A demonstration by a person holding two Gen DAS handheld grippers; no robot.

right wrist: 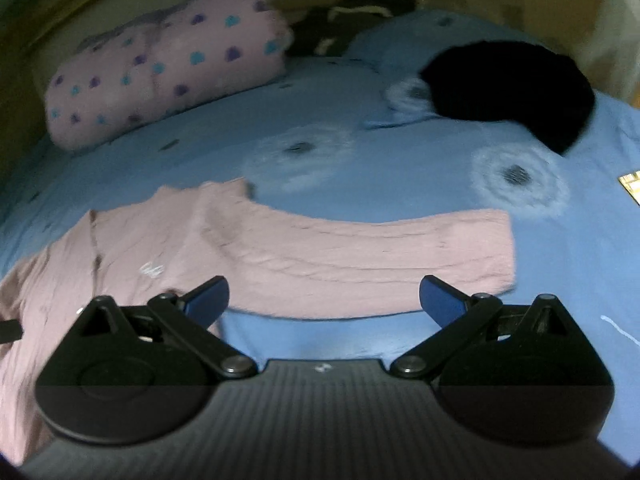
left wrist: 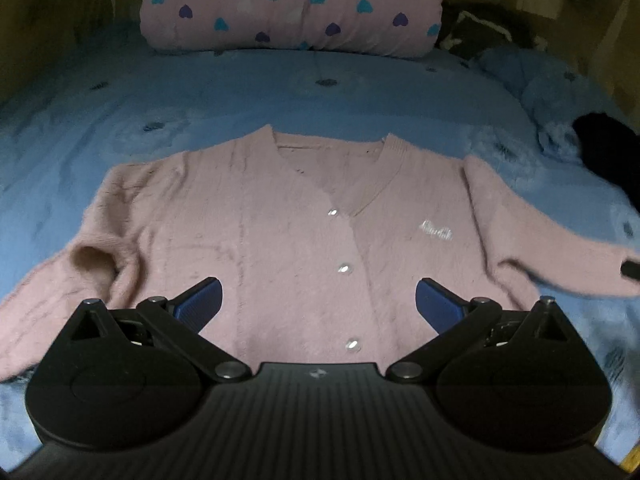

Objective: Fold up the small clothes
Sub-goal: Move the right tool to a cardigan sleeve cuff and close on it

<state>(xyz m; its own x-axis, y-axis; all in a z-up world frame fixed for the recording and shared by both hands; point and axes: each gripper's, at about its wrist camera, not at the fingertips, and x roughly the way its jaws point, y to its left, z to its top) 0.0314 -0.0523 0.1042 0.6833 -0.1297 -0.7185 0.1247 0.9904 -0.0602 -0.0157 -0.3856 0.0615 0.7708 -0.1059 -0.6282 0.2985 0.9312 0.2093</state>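
We have a pink cardigan (left wrist: 288, 248) lying flat and face up on the blue bedspread (left wrist: 280, 92), filling the middle of the left wrist view, buttoned down the front with its collar toward the top of the frame. Nothing is folded yet, as far as we can see: both sleeves lie spread out to the sides, and the body shows no crease or doubled layer. The sleeve (right wrist: 372, 256) that reaches across the centre of the right wrist view lies straight, cuff toward the right of the frame.

Our left gripper (left wrist: 319, 300) hangs over the lower front of the cardigan, its tongs spread wide and holding nothing. Our right gripper (right wrist: 324, 300) is also wide and empty, poised just short of the lower edge of that outstretched sleeve. We cannot tell whether either one touches the fabric.

So we judge the task to be at its very start: the garment is laid out, and the sleeve folds and body folds all remain. A heart-print quilt roll (left wrist: 292, 4) sits at the top of the left view, and a dark garment (right wrist: 516, 92) lies at the upper right of the right view, possibly waiting its turn.
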